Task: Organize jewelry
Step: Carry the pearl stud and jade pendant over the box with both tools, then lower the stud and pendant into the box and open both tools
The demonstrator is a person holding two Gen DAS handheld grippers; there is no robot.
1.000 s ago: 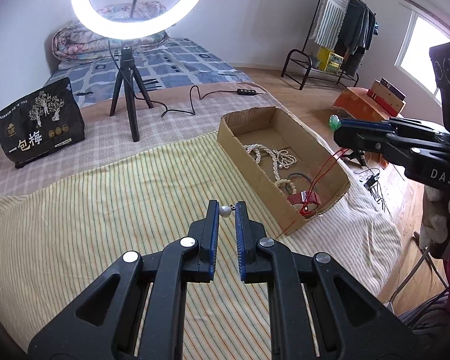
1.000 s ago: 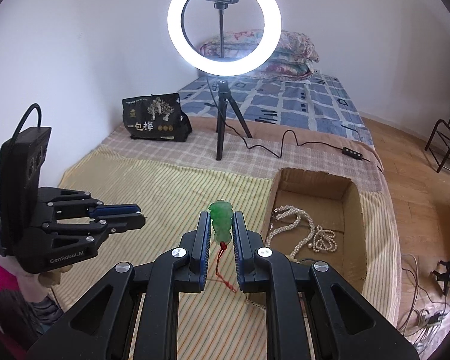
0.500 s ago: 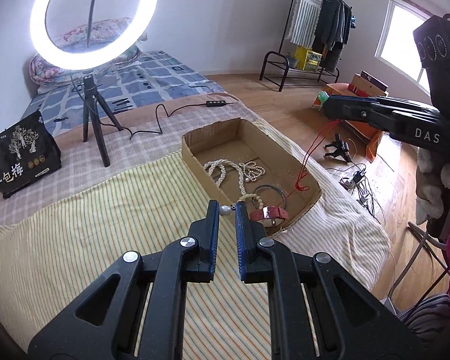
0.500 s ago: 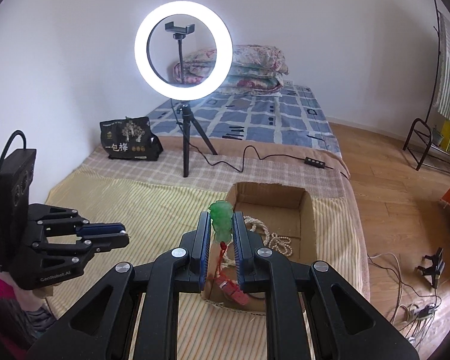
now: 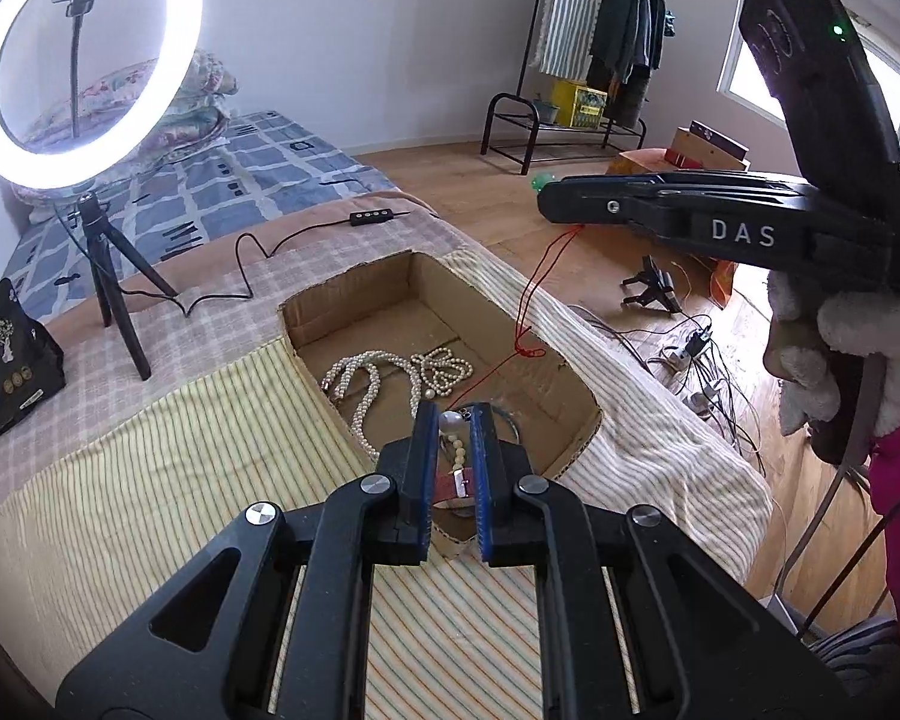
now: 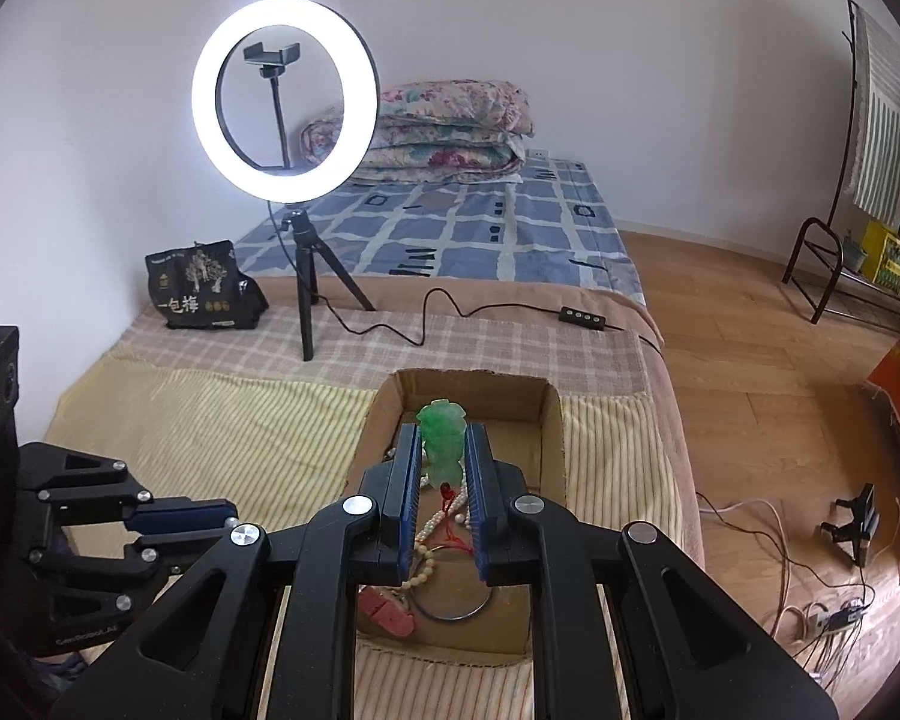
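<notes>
— Both grippers have travelled over the cardboard box (image 6: 555,450) since a second ago; before, each hung above the striped cloth beside it. What do they carry?

— Right gripper (image 6: 444,459) is clamped on a green jade pendant (image 6: 444,438), which sticks up between its blue pads. Its red cord (image 5: 528,300) trails down from the tips, and in the left wrist view the knotted end of it hangs over the box's inside.

— And the other?

— Left gripper (image 5: 453,426) is pinched on a pearl earring (image 5: 450,420), a single white bead with a small metal fitting, held right at the fingertips, above the near part of the box.

— What lies in the box already?

— A pearl necklace (image 5: 390,375), looped in several strands across the floor of it. Nearer the front wall sit a beaded bracelet (image 6: 423,570), a thin metal bangle (image 6: 453,612) and a red strap (image 6: 387,603), close together; whether they touch I cannot tell.

— Where does the box stand?

— On the yellow striped cloth (image 5: 120,480), spread over a bed's foot end. Beyond the cloth, on a checked blanket (image 6: 210,342), stands a lit ring light (image 6: 285,99) on a black tripod, its cable running to a remote near the bed's edge. A black snack bag (image 6: 201,288) stands to the tripod's left. A clothes rack (image 5: 594,60) stands by the far wall.
</notes>
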